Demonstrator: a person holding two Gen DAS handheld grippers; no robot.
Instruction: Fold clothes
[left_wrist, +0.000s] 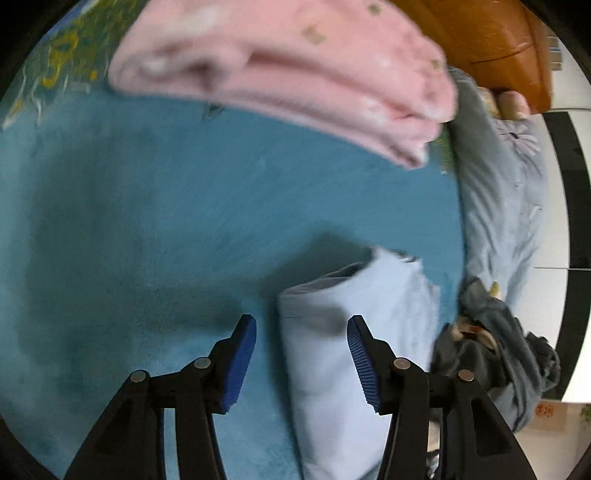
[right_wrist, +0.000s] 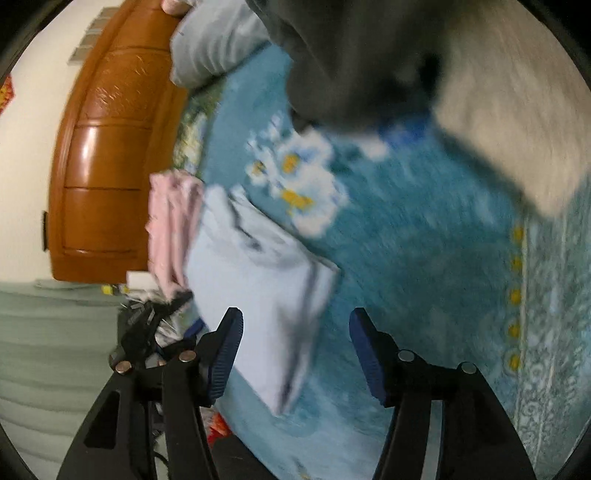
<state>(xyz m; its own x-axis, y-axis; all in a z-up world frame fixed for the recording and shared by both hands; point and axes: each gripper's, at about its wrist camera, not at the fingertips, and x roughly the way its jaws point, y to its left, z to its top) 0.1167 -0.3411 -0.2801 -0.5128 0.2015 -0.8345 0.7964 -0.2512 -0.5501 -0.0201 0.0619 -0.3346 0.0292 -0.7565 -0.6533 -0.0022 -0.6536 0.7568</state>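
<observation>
Two folded pieces done, pink garment (left_wrist: 280, 70) and light-blue garment (left_wrist: 343, 354), grey pile (left_wrist: 495, 354) left, left gripper (left_wrist: 301, 363) and right gripper (right_wrist: 295, 360) both wide open, empty.

Left gripper (left_wrist: 301, 363): black arms, ribbed blue pads. Directly ahead, folded garment (left_wrist: 343, 354), pale blue. Further ahead, folded towel (left_wrist: 295, 70), pink with small tan motifs. Bedspread (left_wrist: 147, 229) beneath, teal.

Right gripper (right_wrist: 295, 360): same black and blue. Ahead, bedspread's flower print (right_wrist: 299, 184), white with yellow centres; yellow-dotted border off right. Headboard (right_wrist: 110, 147) far left, glossy orange-brown. Dark grey garment (right_wrist: 351, 62) at top.
</observation>
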